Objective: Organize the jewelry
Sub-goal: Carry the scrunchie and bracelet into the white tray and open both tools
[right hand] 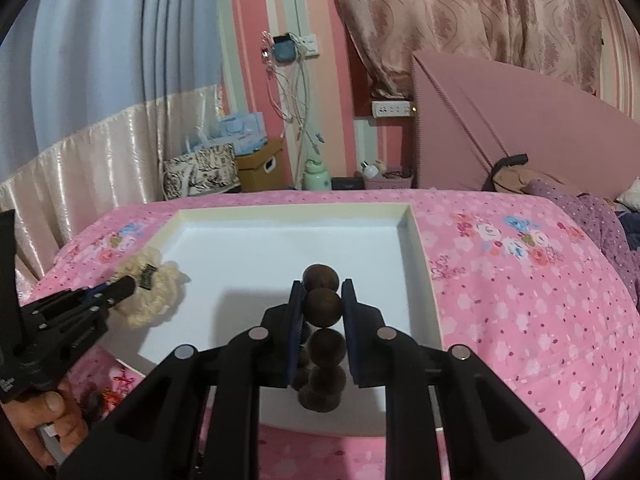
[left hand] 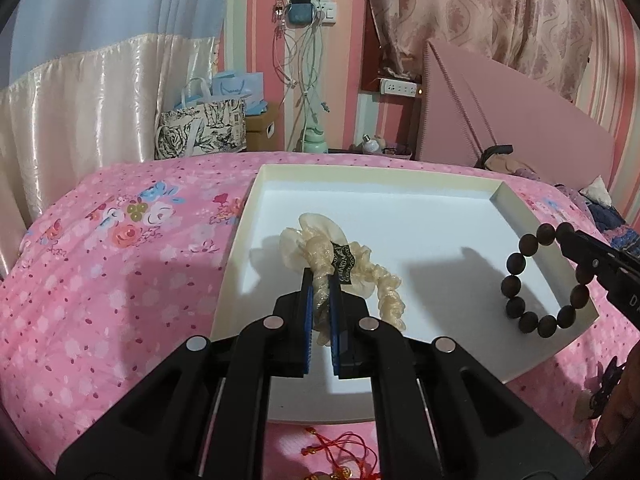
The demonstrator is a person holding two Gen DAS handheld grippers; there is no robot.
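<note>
Left wrist view: left hand-held gripper (left hand: 321,280) clenched on cream scrunchie (left hand: 320,256) over white tray (left hand: 440,216); right hand-held gripper (left hand: 562,236), at three o'clock, grasped bead bracelet (left hand: 516,284).

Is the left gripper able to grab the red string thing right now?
Probably not. The left gripper is shut on the scrunchie over the tray, and the red cord lies beneath it, mostly hidden.

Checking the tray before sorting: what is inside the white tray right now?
The white tray looks bare inside. A cream scrunchie and a bead bracelet hang over it in tongs, hiding patches of floor.
</note>
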